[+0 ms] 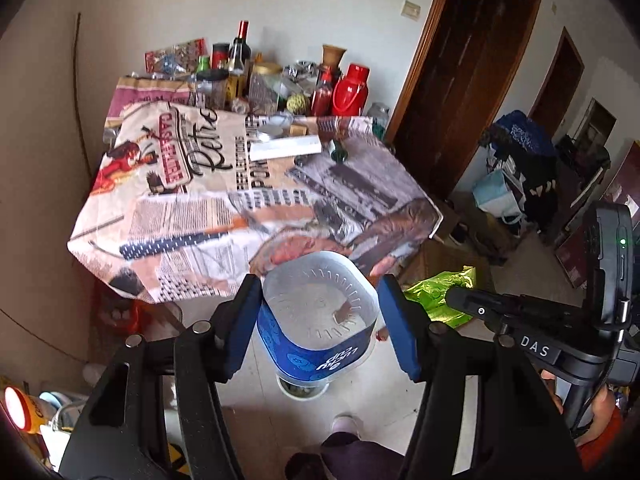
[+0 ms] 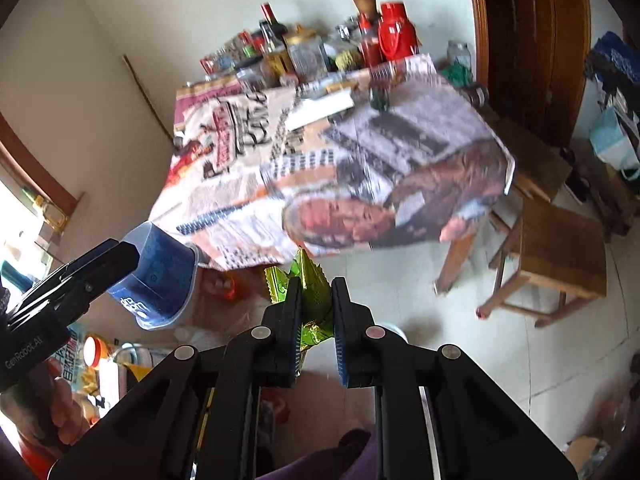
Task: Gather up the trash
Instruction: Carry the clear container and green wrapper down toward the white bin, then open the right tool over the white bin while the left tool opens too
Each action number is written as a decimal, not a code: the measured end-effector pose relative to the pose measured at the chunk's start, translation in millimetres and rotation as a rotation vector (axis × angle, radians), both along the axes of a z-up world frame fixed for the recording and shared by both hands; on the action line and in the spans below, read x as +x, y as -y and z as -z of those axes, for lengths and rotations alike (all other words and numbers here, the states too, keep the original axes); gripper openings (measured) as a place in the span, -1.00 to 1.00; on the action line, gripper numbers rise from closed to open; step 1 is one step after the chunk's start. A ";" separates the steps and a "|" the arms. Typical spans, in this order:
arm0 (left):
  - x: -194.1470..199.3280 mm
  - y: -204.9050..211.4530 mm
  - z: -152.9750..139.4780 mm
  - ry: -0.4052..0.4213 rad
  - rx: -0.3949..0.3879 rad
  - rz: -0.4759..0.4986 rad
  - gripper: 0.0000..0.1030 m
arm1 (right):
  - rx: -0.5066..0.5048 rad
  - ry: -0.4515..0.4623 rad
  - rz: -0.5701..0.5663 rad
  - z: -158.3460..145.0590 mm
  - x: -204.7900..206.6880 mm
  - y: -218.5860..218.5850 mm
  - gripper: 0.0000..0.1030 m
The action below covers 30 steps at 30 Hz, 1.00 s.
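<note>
My left gripper point(image 1: 318, 330) is shut on a clear plastic cup with a blue label point(image 1: 320, 316), held in the air in front of the table, mouth toward the camera. The cup also shows at the left of the right wrist view point(image 2: 160, 276). My right gripper point(image 2: 314, 334) is shut on a crumpled green-gold foil wrapper point(image 2: 308, 292), also held in the air. The wrapper shows in the left wrist view point(image 1: 444, 292) at the tip of the right gripper, just right of the cup.
A table with a printed newspaper-style cloth point(image 1: 248, 184) stands ahead, with bottles, jars and a red thermos point(image 1: 350, 90) crowded at its far edge and a white paper strip point(image 1: 286, 148). A wooden stool point(image 2: 552, 256) stands to the right. Bags lie by the doors.
</note>
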<state>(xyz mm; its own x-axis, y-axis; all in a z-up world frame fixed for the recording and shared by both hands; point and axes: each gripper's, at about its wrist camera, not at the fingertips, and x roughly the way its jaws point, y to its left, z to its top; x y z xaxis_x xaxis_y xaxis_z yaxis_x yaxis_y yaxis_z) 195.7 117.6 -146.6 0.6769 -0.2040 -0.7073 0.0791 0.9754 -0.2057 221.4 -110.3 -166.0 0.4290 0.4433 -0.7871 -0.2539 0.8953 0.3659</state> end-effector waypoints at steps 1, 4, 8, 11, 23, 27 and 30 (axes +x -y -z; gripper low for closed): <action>5.4 2.4 10.4 -0.054 -0.004 0.009 -1.00 | -0.006 -0.016 -0.005 8.4 1.7 0.6 -0.75; 17.6 3.3 43.7 -0.127 -0.048 0.009 -1.00 | -0.017 -0.069 -0.023 37.6 8.0 2.7 -0.75; 39.1 8.4 108.2 -0.251 -0.055 -0.016 -1.00 | -0.057 -0.129 -0.048 90.8 24.2 3.9 -0.75; 49.6 11.2 156.1 -0.307 -0.004 -0.061 -0.91 | -0.069 -0.183 -0.056 134.5 38.8 7.6 -0.75; 70.2 10.4 327.0 -0.495 0.061 -0.168 0.00 | -0.101 -0.296 -0.125 294.3 70.3 -5.2 -0.75; 74.1 9.3 368.8 -0.532 0.046 -0.189 0.00 | -0.086 -0.328 -0.128 342.0 74.3 -13.9 -0.69; 77.4 10.9 395.0 -0.551 0.049 -0.185 0.00 | -0.078 -0.340 -0.126 377.5 77.2 -19.4 -0.68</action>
<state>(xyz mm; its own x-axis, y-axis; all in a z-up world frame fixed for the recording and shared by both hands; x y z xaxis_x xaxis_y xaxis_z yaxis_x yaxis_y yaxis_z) 273.1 106.7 -541.6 0.2278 -0.0750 -0.9708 -0.1995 0.9723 -0.1220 298.6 -90.9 -543.5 0.0832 0.4090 -0.9087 -0.2394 0.8934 0.3802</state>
